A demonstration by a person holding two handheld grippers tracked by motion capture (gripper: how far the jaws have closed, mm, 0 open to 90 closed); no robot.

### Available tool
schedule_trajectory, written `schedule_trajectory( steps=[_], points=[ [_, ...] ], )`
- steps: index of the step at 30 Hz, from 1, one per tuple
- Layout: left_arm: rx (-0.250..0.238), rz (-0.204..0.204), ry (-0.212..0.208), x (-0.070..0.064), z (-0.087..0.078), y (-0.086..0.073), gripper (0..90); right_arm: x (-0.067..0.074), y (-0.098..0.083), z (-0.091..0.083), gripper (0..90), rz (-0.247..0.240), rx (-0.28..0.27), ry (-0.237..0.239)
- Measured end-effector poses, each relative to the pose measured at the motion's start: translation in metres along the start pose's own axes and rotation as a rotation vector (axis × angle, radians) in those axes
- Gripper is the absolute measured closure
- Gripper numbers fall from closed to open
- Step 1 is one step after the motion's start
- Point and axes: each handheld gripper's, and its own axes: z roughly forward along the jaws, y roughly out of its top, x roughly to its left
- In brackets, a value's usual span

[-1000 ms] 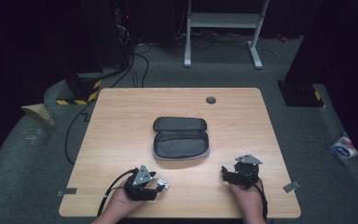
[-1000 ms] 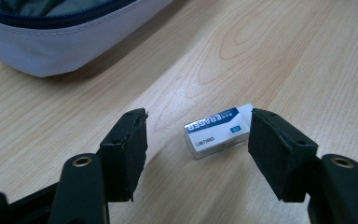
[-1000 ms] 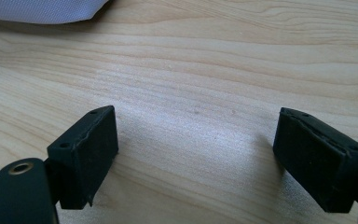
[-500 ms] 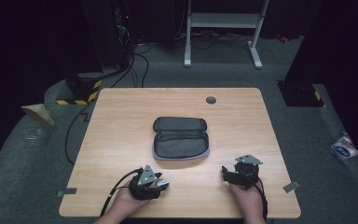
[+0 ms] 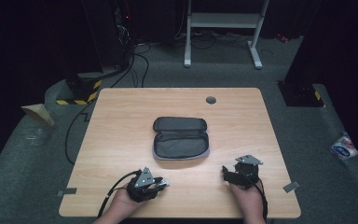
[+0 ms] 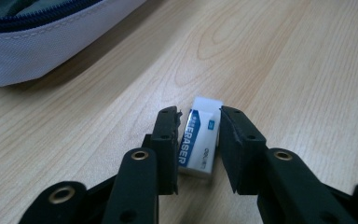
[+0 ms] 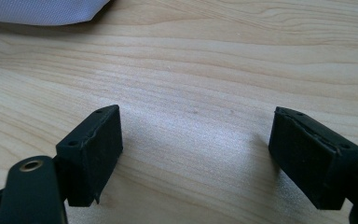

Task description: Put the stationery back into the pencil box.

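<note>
A white eraser (image 6: 199,137) with a blue label lies on the wooden table (image 5: 121,121) near its front edge. My left gripper (image 6: 200,115) has just been closing, and its two black pads now press the eraser's sides; in the high view this gripper (image 5: 161,183) sits at the front left. An open grey pencil case (image 5: 181,137) lies in the middle of the table, beyond the eraser (image 5: 164,183). At the front right, my right gripper (image 5: 228,173) rests on the table, open, with bare wood between its jaws (image 7: 196,114).
A round cable hole (image 5: 210,100) is in the table's far edge. A white stand (image 5: 221,28) and cables are on the floor behind. A blue-and-white packet (image 5: 344,147) lies on the floor at the right. The case's corner (image 7: 42,9) lies ahead-left of the right gripper.
The left gripper's jaws have drawn together around the eraser. Both hands and the pencil case have stayed where they were.
</note>
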Motion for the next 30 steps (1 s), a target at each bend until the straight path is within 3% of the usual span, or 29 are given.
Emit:
schedule_trajectory(
  steps=[30],
  points=[
    [-0.005,-0.005,-0.002,0.0004,-0.0001,-0.0012,72.6,-0.0006,0.0005,0.0007,18.0,-0.009,-0.003,0.008]
  ],
)
